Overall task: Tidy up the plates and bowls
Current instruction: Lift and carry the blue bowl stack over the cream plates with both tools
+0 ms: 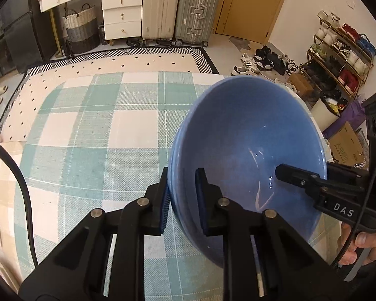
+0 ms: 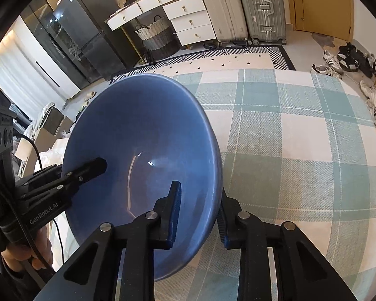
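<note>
1. Left tool clenches the near-left rim of the blue bowl, lifted above the checked worktop
2. Right tool clamps the opposite rim, so 2 grips steady it

— What sits between the fingers here?

— A blue bowl, over the right side of a table under a green and white checked cloth. The left gripper clamps its near-left wall, one pad outside, one inside.

— Anything else touching the bowl?

— The right gripper comes in from the right edge, one finger inside the rim; its other finger is hidden behind the bowl. A hand holds its handle at the lower right.

— Behind the table?

— A patterned rug, two suitcases, white drawers.
</note>
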